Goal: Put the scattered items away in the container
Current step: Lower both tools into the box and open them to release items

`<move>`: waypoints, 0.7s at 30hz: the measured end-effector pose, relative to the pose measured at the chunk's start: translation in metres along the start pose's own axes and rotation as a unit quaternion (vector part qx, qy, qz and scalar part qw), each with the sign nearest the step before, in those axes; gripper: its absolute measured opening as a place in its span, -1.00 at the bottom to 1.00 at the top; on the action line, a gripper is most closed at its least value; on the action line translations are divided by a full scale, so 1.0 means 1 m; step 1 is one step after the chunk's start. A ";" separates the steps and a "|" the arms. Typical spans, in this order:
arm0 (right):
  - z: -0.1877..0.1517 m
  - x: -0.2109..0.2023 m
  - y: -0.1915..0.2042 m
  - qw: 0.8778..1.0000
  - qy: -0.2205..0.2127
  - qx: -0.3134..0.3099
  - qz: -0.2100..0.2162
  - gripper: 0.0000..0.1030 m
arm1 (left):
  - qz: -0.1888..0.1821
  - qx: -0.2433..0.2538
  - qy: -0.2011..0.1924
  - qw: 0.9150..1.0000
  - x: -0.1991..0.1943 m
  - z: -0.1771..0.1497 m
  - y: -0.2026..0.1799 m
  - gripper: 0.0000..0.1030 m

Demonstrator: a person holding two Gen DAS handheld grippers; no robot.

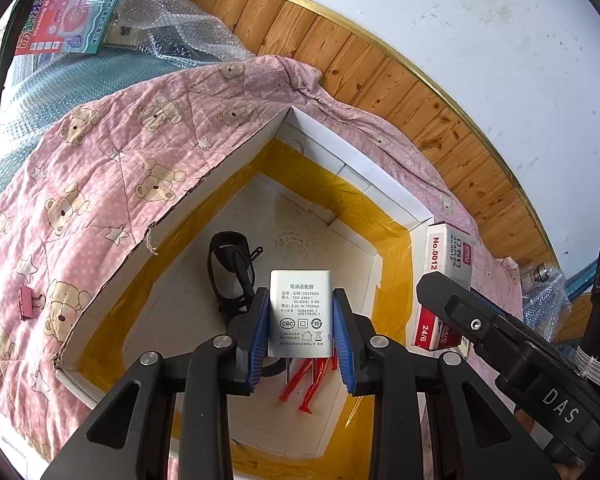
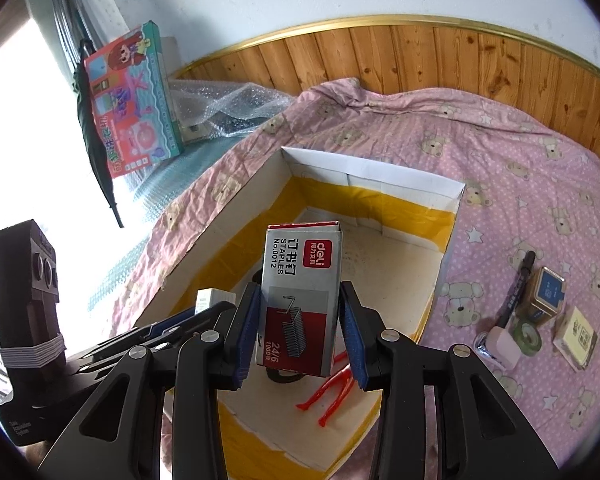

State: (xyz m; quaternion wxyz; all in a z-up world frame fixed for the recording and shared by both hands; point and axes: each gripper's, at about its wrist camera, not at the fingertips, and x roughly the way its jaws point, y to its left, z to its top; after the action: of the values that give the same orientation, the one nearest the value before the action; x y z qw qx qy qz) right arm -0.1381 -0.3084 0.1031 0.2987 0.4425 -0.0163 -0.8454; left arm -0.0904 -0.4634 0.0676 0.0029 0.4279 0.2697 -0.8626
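Left wrist view: a white charger (image 1: 300, 314) is clamped between the left gripper (image 1: 301, 334) pads, held over the open box (image 1: 356, 168). A black cable (image 1: 230, 268) and red pieces (image 1: 308, 384) lie on the box floor below. Right wrist view: a staple box (image 2: 300, 298) is clamped in the right gripper (image 2: 300, 330), also above the box; a pen (image 2: 516, 292) lies on the quilt (image 2: 520, 184), well right.

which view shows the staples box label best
The right wrist view: the staples box faces the camera between the right gripper pads, its print readable. The left wrist view shows only its side, partly hidden.
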 end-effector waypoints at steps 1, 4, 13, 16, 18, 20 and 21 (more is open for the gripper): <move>0.002 0.004 -0.003 1.000 0.001 0.002 0.000 -0.21 | -0.001 0.001 0.001 1.000 0.003 0.002 -0.001 -0.39; 0.009 0.014 -0.009 1.000 0.005 0.009 0.001 -0.21 | -0.004 0.002 0.006 1.000 0.013 0.010 -0.003 -0.39; 0.030 0.041 -0.036 1.000 0.008 0.030 -0.001 -0.13 | -0.025 -0.025 0.034 0.999 0.059 0.037 -0.002 -0.36; 0.034 0.048 -0.047 0.999 0.011 0.043 0.001 -0.13 | -0.031 -0.040 0.043 0.998 0.076 0.048 0.004 -0.17; 0.035 0.051 -0.052 0.999 0.013 0.048 0.002 -0.13 | -0.035 -0.041 0.043 0.998 0.079 0.053 0.007 -0.17; 0.034 0.051 -0.056 0.998 0.015 0.054 0.004 -0.13 | -0.031 -0.038 0.036 0.998 0.076 0.057 0.009 -0.17; 0.033 0.052 -0.058 0.998 0.016 0.057 0.004 -0.13 | -0.029 -0.039 0.034 0.998 0.074 0.058 0.011 -0.17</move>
State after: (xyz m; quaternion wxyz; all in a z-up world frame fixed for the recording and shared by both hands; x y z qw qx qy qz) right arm -0.2140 -0.2953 0.0683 0.2768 0.4720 -0.0620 -0.8347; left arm -0.1778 -0.4829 0.0363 -0.0151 0.4487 0.3152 -0.8361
